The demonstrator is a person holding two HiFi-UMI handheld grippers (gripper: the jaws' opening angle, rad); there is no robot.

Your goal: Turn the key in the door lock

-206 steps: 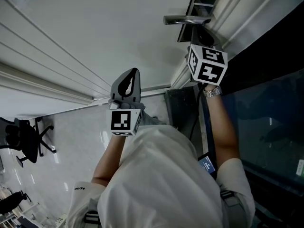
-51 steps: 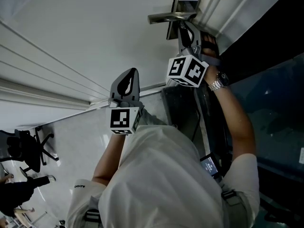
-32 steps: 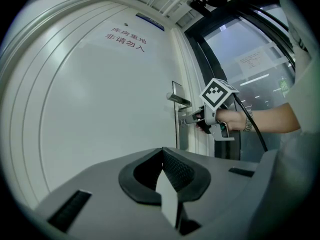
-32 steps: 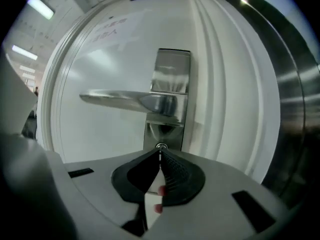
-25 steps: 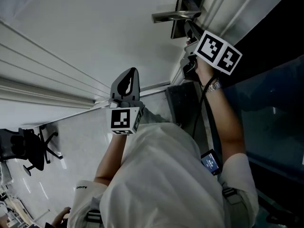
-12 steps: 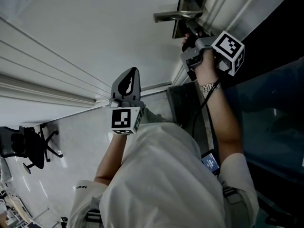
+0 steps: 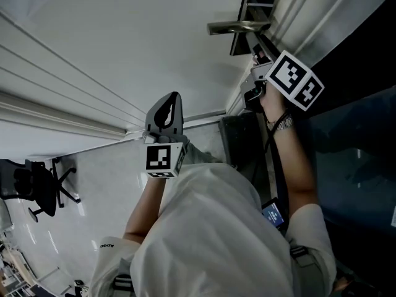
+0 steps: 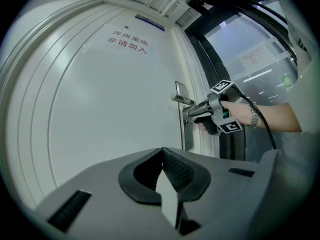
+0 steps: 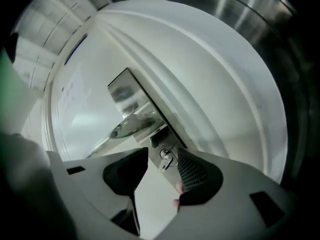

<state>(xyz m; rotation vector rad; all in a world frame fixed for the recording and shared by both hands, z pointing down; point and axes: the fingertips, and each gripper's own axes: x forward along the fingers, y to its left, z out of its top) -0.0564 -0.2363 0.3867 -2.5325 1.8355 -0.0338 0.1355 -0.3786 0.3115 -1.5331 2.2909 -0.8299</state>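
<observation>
Your right gripper (image 9: 163,149) is at the door lock. Its 2 jaws have just been opening and now stand spread. The key (image 9: 166,161) sits in the cylinder between them, unpinched, below the lever handle (image 9: 131,125). I judge this fits either a re-grip mid-turn or a release after turning. Either way, keep the pads clear of the handle. Your left gripper (image 8: 162,154) hangs pressed together and empty, well left of the lock.

White door (image 7: 111,36) with red lettering (image 8: 127,39); silvery handle (image 7: 238,26) and key (image 9: 166,160). The left gripper (image 8: 162,151) and right gripper (image 9: 163,152) are grey, with black ribbed pads (image 9: 192,174) and black-and-white square-patterned cubes (image 7: 296,81). The shirt (image 7: 210,240) is white.
</observation>
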